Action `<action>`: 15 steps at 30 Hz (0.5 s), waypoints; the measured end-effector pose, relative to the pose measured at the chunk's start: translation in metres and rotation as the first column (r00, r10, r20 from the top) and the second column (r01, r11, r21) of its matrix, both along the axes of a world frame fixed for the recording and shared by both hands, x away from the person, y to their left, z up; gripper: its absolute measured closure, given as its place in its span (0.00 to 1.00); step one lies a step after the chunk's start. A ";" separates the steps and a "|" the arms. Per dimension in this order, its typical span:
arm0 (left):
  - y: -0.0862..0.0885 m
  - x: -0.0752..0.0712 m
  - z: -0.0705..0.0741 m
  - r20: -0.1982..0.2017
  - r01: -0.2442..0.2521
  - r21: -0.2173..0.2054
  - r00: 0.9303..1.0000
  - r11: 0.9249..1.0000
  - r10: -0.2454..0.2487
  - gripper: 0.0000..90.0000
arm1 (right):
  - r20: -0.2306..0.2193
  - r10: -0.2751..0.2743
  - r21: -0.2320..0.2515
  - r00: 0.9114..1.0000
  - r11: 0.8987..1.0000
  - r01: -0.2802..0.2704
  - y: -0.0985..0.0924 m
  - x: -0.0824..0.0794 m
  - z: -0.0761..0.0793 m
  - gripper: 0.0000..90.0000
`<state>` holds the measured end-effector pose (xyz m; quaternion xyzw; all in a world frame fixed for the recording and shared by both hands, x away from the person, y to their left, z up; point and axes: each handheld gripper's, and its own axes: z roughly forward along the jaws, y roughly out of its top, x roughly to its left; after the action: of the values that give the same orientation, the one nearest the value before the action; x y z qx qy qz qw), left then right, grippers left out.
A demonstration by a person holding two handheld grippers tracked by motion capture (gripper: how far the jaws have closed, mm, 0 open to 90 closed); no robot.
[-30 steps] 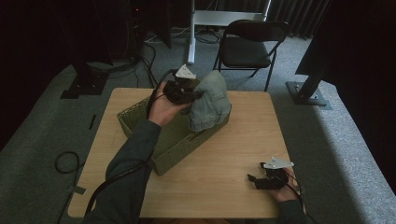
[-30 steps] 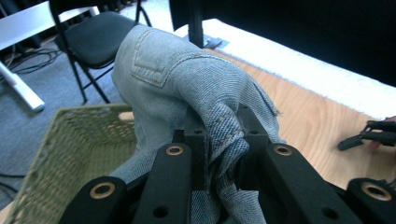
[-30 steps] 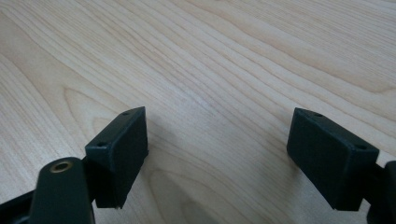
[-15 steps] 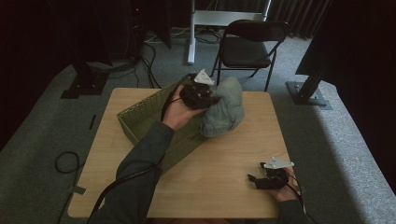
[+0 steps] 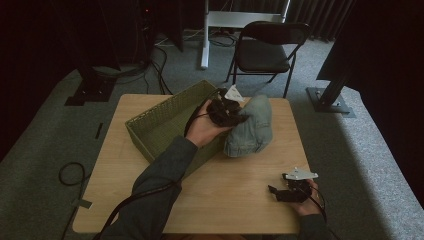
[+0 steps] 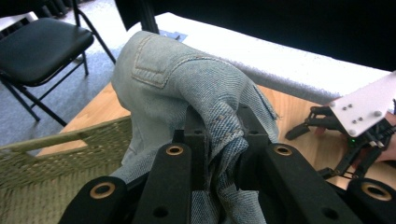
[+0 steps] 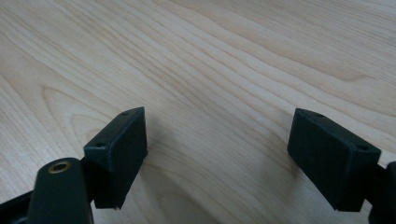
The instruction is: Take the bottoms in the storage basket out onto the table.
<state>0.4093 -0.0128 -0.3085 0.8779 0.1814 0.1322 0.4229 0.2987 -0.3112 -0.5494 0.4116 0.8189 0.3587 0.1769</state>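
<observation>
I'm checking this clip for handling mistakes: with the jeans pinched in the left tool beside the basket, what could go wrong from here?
1. The left tool pinches only a narrow fold of the denim jeans, so the cloth might slip out.
2. The jeans hang as a bundle close to the green woven basket; they could catch its rim and drag or tip it.
3. The right tool rests open on the table, so it gives no support if the bundle sags.
</observation>
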 end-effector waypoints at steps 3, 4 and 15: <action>-0.005 -0.003 -0.003 -0.005 0.013 -0.001 1.000 1.000 -0.013 0.88 | 0.000 -0.007 -0.001 1.000 1.000 0.007 -0.001 0.000 0.000 0.22; -0.007 -0.003 -0.004 -0.006 0.017 -0.003 1.000 1.000 -0.017 0.88 | -0.001 -0.008 0.000 1.000 1.000 0.008 -0.002 0.000 0.000 0.22; -0.024 -0.013 -0.021 -0.023 0.053 0.008 0.998 0.999 -0.053 0.88 | 0.000 -0.021 0.001 1.000 1.000 0.021 -0.004 0.001 0.000 0.22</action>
<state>0.3967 -0.0368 -0.3292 0.8857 0.1623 0.1119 0.4203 0.2993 -0.3155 -0.5495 0.4200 0.8145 0.3572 0.1807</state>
